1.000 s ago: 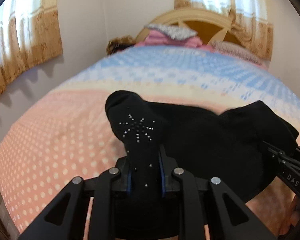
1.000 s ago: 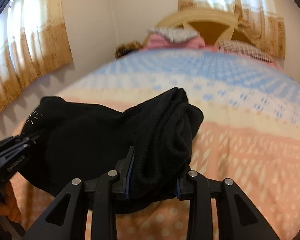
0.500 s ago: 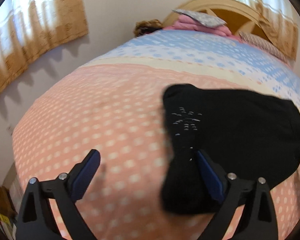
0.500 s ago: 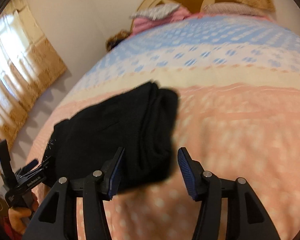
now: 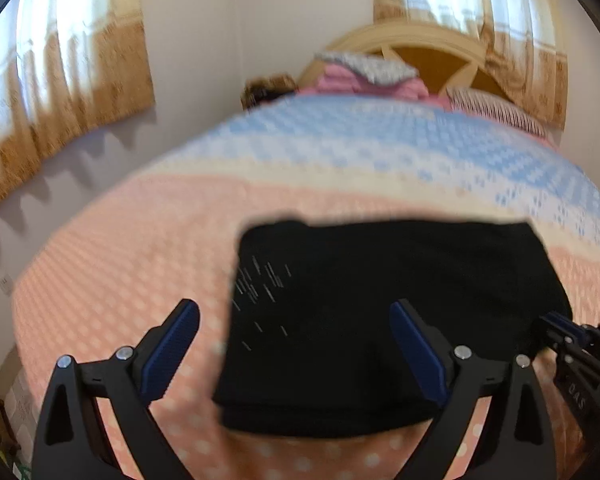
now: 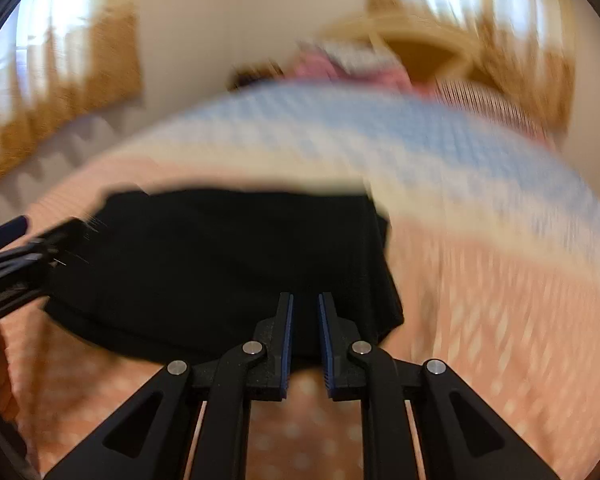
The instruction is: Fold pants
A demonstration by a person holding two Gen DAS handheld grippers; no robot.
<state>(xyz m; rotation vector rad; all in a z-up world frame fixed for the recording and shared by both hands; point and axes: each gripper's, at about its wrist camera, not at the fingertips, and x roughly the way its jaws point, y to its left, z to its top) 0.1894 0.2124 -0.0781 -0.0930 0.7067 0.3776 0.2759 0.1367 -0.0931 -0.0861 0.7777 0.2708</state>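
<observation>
On the near, pink part of the bedspread [image 5: 112, 240] lie the folded black pants [image 5: 380, 300]. Left gripper [image 5: 296, 344] is spread wide above them; right gripper [image 6: 305, 336] is closing, apparently on nothing, though blur obscures this.

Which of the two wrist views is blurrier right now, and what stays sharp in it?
Right wrist view: heavy motion smear over the bedspread, curtains and headboard; only the right gripper stays crisp. Left wrist view: milder blur, the black pants edges soft, window light bright.
</observation>
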